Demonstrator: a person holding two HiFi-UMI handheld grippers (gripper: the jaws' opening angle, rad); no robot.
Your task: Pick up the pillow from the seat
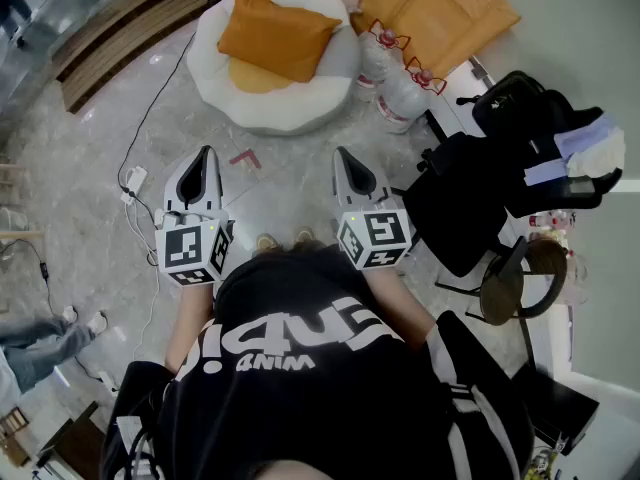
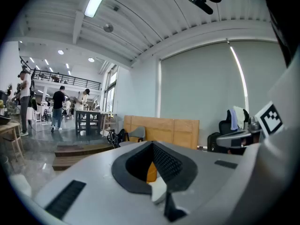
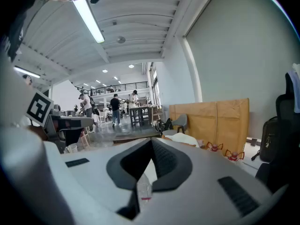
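An orange pillow (image 1: 275, 33) lies on a round white seat (image 1: 232, 86) at the top of the head view. My left gripper (image 1: 207, 153) and right gripper (image 1: 343, 154) are held side by side above the floor, both pointing towards the seat and well short of it. Both are shut with nothing in them. In the left gripper view the shut left gripper (image 2: 152, 145) shows a sliver of the orange pillow (image 2: 151, 172) through the opening behind its tips. Past the shut right gripper (image 3: 151, 142), the white seat (image 3: 183, 138) is visible in the right gripper view.
Two large water bottles (image 1: 398, 86) stand right of the seat, beside a brown panel (image 1: 445, 8). A black office chair (image 1: 470, 203) piled with bags and clothes is on the right, with a stool (image 1: 520, 280) nearby. A cable (image 1: 135, 180) and wooden steps (image 1: 115, 33) are on the left.
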